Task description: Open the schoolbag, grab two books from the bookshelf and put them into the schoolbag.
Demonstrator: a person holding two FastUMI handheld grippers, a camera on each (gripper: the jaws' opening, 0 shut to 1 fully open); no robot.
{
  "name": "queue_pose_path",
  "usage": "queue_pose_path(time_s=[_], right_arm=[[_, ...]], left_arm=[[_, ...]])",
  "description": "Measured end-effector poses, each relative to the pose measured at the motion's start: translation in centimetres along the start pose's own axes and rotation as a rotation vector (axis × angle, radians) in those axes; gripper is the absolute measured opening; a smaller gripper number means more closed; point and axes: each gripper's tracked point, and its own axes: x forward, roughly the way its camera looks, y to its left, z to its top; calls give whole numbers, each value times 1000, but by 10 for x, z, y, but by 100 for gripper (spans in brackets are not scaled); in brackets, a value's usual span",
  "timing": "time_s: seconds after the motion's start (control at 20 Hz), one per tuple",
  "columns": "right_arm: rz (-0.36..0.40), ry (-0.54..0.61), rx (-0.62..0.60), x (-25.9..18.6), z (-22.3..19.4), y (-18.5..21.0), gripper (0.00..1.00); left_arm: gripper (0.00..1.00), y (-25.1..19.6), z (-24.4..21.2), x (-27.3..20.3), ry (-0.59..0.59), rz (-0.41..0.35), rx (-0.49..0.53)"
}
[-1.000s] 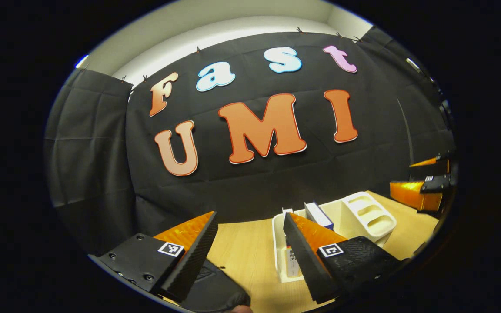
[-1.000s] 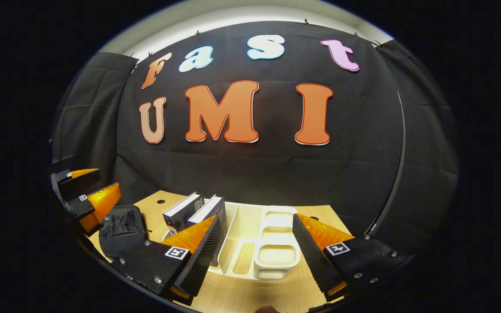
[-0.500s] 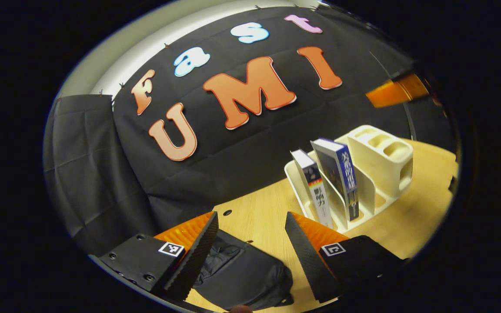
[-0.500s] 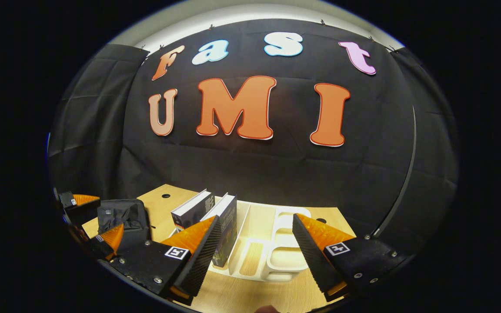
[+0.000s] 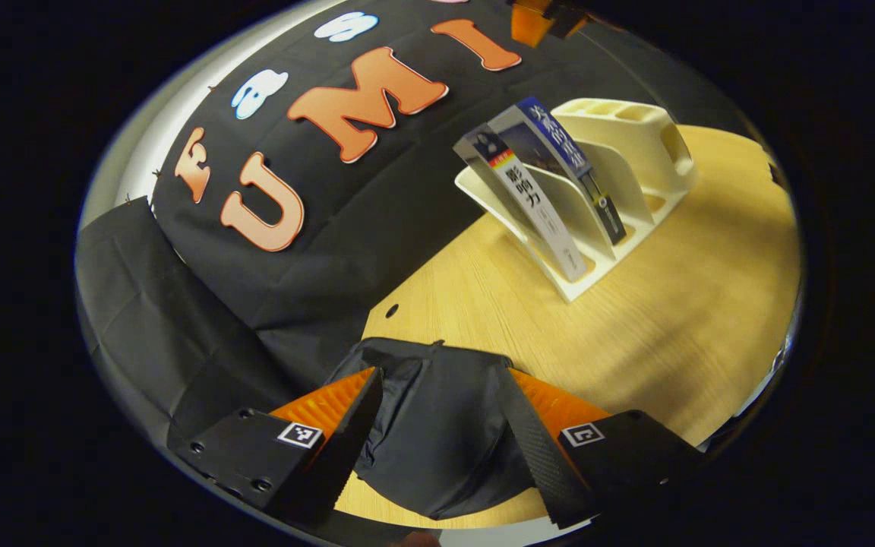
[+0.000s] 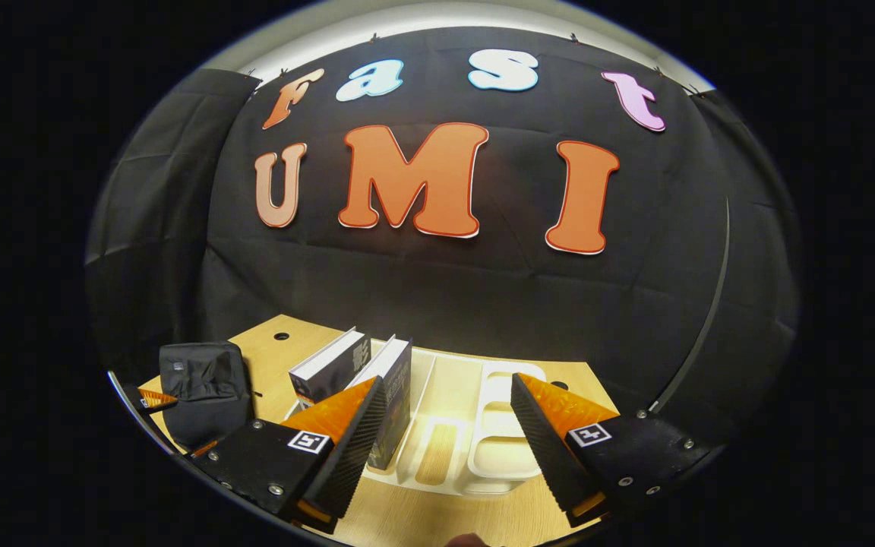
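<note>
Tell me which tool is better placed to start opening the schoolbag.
Left. The left tool is open right over the black schoolbag, while the right tool faces the books in the bookshelf.

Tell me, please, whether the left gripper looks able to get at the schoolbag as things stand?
Probably yes. The left gripper is open, with the schoolbag lying closed on the table right ahead between its fingers, and nothing lies between them.

Dim, overhead-lit, perhaps soft (warped edges)
</note>
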Motion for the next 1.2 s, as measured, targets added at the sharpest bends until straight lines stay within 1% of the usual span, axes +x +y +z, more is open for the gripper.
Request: queue_pose_path(time_s=[0.15,0.3,0.55,0.75,0.85,0.95,1.1,1.2], right_arm=[[-4,13,-7,7,-3,3,98],[-4,14,-12,11,-3,6,98],[0,12,-16,17,2,11,98],[3,4,-18,22,8,17,98],[8,-1,-21,23,12,22,98],[10,-3,-25,26,17,27,98],[19,-7,-40,32,26,37,98],[17,-4,-56,35,31,43,98]], left_arm=[[98,-4,-25,0,63,-19,44],[99,-4,-43,2,114,-19,53],[98,11,-53,8,128,58,111],[96,20,-59,21,153,89,131],[96,21,-63,32,171,78,139],[88,20,-74,45,220,50,158],[66,14,-73,56,230,-12,159],[37,14,-70,57,227,-53,163]])
